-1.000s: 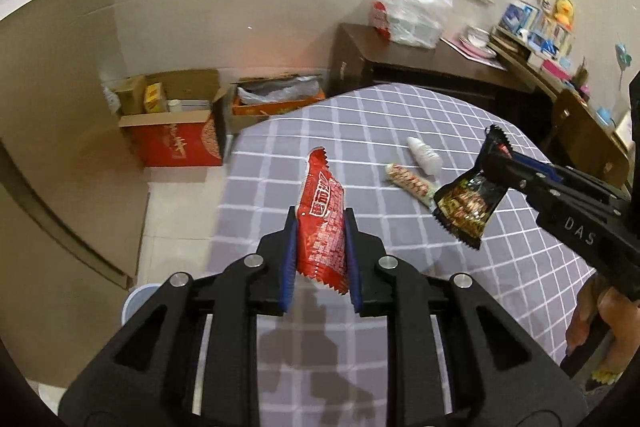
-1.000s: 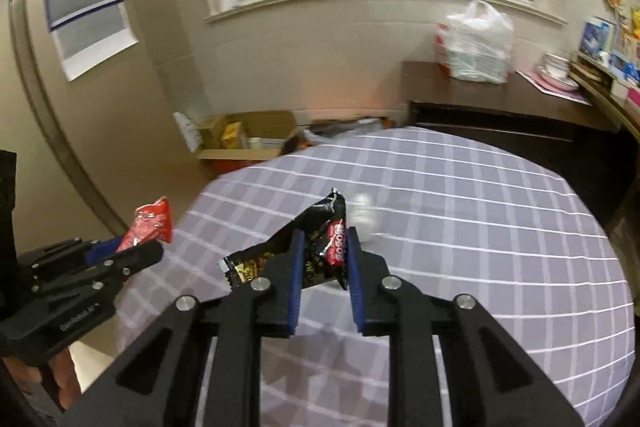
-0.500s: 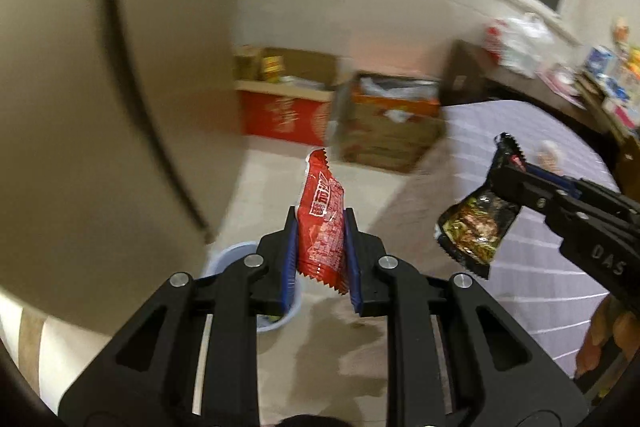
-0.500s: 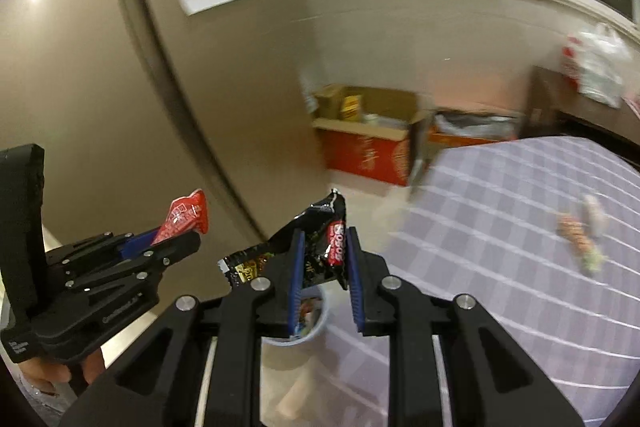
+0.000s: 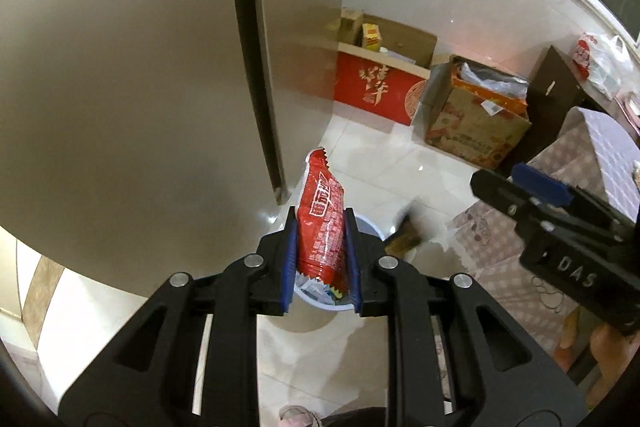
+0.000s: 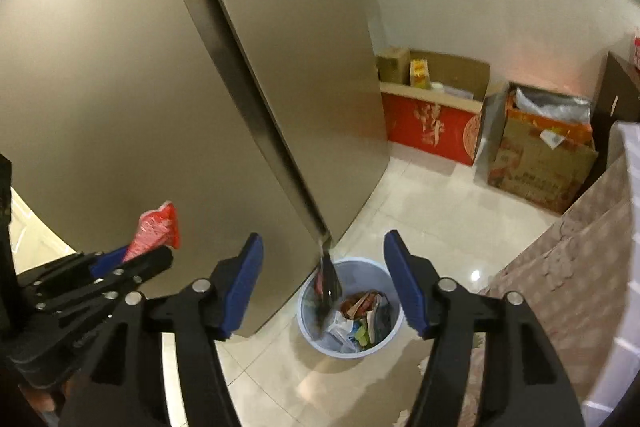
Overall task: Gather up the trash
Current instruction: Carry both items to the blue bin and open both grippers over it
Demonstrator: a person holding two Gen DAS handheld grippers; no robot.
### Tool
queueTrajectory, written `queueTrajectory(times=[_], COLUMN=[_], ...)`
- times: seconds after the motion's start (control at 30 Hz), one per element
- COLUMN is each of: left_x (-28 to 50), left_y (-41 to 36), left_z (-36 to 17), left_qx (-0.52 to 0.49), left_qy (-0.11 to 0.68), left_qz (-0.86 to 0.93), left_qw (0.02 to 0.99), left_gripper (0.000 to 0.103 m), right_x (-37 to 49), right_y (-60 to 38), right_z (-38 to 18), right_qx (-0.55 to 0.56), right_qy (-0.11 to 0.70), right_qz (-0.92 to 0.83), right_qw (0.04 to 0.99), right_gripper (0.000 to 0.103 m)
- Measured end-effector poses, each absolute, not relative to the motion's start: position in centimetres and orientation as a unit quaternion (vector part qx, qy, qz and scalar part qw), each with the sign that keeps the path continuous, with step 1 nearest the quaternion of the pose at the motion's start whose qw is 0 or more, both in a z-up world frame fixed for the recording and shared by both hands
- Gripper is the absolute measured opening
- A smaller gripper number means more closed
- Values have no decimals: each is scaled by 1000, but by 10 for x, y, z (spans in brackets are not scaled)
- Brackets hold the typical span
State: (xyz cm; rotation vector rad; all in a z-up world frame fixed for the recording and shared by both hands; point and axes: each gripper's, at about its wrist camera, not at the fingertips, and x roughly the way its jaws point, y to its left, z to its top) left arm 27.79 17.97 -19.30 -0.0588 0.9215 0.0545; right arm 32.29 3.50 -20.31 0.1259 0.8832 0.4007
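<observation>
My left gripper (image 5: 320, 227) is shut on a red snack wrapper (image 5: 324, 211), which stands upright between the blue pads above a pale blue trash bin (image 5: 374, 231). In the right wrist view the right gripper (image 6: 324, 241) is over the same bin (image 6: 394, 327), its jaws opening with nothing between the pads. A dark wrapper (image 6: 329, 277), blurred, is falling at the bin's rim below them. The bin holds several crumpled wrappers. The left gripper (image 6: 160, 259) with its red wrapper (image 6: 158, 229) shows at the left of that view.
A tall beige fridge (image 6: 160, 67) stands right behind the bin. A red carton (image 6: 432, 127) and a printed cardboard box (image 6: 536, 163) sit by the wall. The table's hanging cloth (image 6: 580, 267) is at the right, on a pale tiled floor (image 6: 420, 211).
Both grippers swung left from the table to above the bin by the fridge. The right gripper opened and let go of the dark wrapper, which is dropping. The left grip is unchanged.
</observation>
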Motion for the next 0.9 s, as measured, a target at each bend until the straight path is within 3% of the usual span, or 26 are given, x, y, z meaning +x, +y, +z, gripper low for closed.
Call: queueTrajectory(times=[0.23, 0.9], left_x=[288, 296], left_y=[167, 143], left_z=[-208, -204], left_qx=[-26, -17], left_qy=[454, 457], left_qz=[20, 5], left_qw=[890, 889], left_gripper=[21, 21], right_x=[318, 293], right_y=[32, -15], right_z=[-212, -173], right_qx=[47, 80], right_qy=[433, 400], right_qz=[182, 162], right_qw=[881, 898], right_gripper=[68, 75])
